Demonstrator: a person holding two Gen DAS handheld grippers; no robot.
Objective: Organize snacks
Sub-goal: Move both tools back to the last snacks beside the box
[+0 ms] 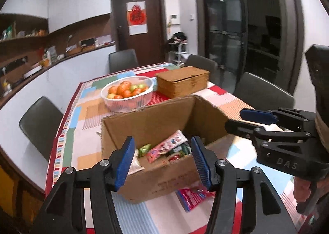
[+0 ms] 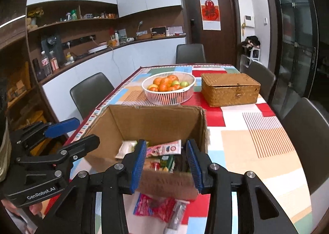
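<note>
An open cardboard box (image 1: 156, 180) (image 2: 158, 121) stands on the table in front of both grippers. Inside lie several snack packets, with a pink one (image 1: 166, 147) (image 2: 164, 148) on top. A red snack packet (image 1: 193, 198) (image 2: 154, 206) lies on the table just in front of the box, and a clear wrapped snack (image 2: 176, 216) lies beside it. My left gripper (image 1: 162, 164) is open and empty, above the box's near wall. My right gripper (image 2: 166, 164) is open and empty, also above the near wall. Each gripper shows in the other's view, left (image 2: 63, 133) and right (image 1: 240, 121).
A white basket of oranges and green fruit (image 1: 127, 92) (image 2: 168, 87) and a closed wicker box (image 1: 183, 81) (image 2: 230, 89) stand behind the cardboard box. The patchwork tablecloth (image 2: 246, 137) covers the table. Grey chairs (image 1: 41, 125) (image 2: 306, 139) ring it. A counter runs along the left.
</note>
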